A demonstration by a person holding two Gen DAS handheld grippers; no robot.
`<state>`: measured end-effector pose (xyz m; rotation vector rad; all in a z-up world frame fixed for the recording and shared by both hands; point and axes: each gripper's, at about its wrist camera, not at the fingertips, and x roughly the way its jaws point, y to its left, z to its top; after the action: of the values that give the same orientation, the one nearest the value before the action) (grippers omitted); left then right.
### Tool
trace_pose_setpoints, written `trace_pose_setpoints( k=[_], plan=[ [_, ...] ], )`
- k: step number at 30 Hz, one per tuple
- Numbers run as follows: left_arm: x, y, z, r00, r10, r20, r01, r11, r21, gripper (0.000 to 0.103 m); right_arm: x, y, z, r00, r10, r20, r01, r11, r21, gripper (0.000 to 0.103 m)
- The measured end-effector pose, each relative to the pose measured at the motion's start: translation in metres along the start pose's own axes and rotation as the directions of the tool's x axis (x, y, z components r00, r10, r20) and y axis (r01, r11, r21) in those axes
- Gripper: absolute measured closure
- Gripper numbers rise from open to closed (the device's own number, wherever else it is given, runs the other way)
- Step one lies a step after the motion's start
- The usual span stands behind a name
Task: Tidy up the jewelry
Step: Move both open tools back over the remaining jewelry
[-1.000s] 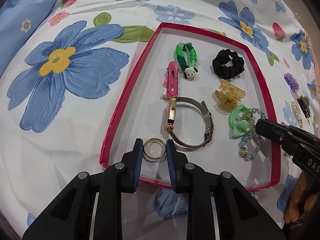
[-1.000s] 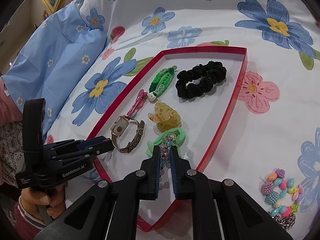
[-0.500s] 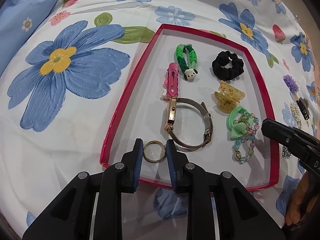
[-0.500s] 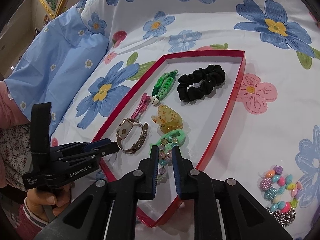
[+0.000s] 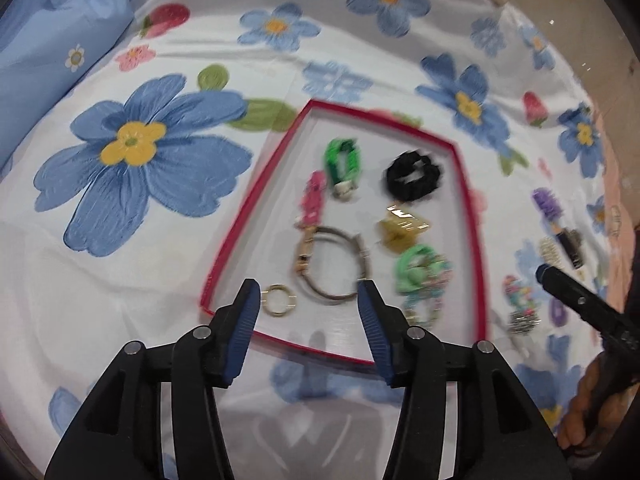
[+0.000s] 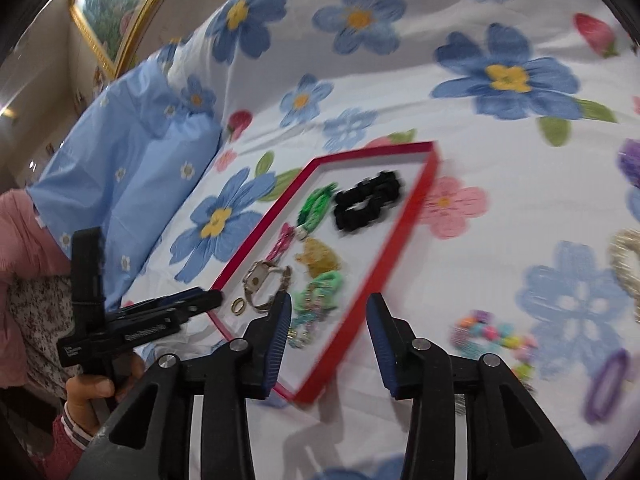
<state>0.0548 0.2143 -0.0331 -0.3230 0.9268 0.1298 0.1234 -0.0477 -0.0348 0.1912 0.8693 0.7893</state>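
Note:
A red-rimmed white tray (image 5: 466, 200) (image 6: 404, 220) lies on the flowered bedspread. In it rest a gold ring (image 5: 279, 300) (image 6: 239, 305), a watch (image 5: 332, 268) (image 6: 266, 286), a pink clip (image 5: 313, 198), a green braided band (image 5: 342, 164), a black scrunchie (image 5: 414, 176) (image 6: 368, 200), a yellow claw clip (image 5: 402, 228) and a green clip with a bead bracelet (image 5: 420, 276) (image 6: 316, 300). My left gripper (image 5: 308, 314) hangs above the tray's near edge, jaws opening, with nothing between them. My right gripper (image 6: 328, 332) hovers over the tray's near corner, jaws opening and empty.
Loose pieces lie on the bedspread right of the tray: a colourful bead bracelet (image 6: 494, 334), a purple clip (image 6: 606, 384), a pearl piece (image 6: 626, 260), a purple-topped clip (image 5: 554, 216). A blue pillow (image 6: 132, 168) lies at the left. A hand (image 6: 90, 392) grips the left tool.
Both grippers let go and opened: the ring now lies free in the tray and so does the bead bracelet. Both have lifted and drawn back; the right one swung rightward.

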Motion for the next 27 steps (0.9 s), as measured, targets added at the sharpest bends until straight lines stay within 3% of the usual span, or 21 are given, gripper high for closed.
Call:
trace_pose_setpoints(
  k=[6,14,27],
  plan=[
    [-0.02,-0.033,-0.004,0.997,-0.071,0.027,0.071,0.997,0.03,0.048,-0.056,-0.039,-0.01,0.993,-0.086,0.079,0.08,0.994,0.074,0.058],
    [-0.023,-0.086,-0.016,0.989,-0.148,-0.005,0.147,0.982,0.118,0.047,-0.109,-0.083,-0.03,0.969,-0.213,0.125,0.191,0.968,0.165,0.055],
    [0.001,-0.155,-0.039,0.975,-0.198,-0.106,0.218,0.947,0.236,0.045,-0.124,-0.116,-0.058,0.954,-0.288,0.087,0.267,0.943,0.2,0.055]
  ],
)
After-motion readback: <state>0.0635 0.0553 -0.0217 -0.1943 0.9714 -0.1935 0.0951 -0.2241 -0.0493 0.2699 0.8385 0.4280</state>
